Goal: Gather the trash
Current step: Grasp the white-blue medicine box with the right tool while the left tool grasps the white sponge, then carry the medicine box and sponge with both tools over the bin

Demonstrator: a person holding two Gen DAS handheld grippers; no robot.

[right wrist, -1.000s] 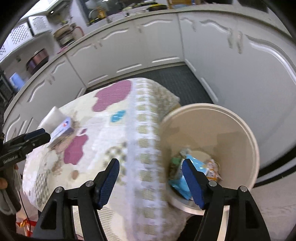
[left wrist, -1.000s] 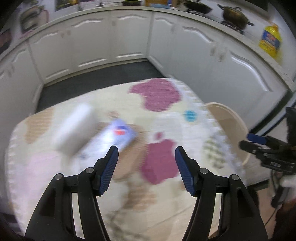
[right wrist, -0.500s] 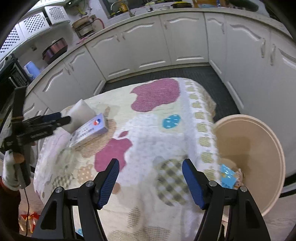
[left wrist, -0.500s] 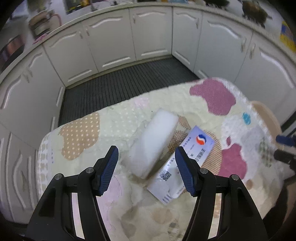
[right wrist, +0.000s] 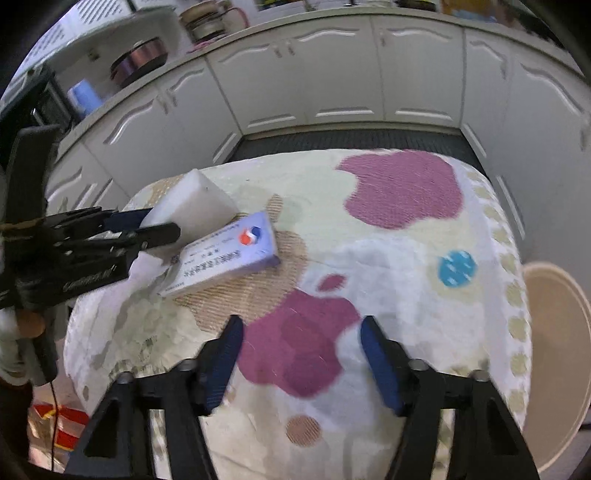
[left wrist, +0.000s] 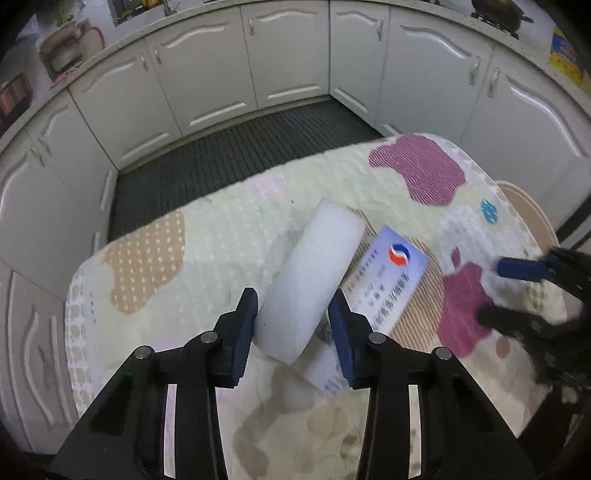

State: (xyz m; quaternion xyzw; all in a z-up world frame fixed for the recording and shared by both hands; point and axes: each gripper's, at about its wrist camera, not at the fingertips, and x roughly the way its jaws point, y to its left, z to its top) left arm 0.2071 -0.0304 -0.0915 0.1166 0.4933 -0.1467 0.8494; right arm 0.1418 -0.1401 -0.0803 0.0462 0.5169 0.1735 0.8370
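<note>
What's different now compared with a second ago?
The left gripper swung from the cloth's middle to the white foam block, and its jaws have just been closing around it. The right gripper swung from the bin back over the table, its jaws also closing, with nothing between them. The block and the box beside it stayed put.

White cabinets wrapping around room in curve, light glinting off panelled doors. Dark ribbed floor mat lying below them. Countertop running above, carrying pots, stacked bowls. Patchwork-patterned cloth covering table in middle.
</note>
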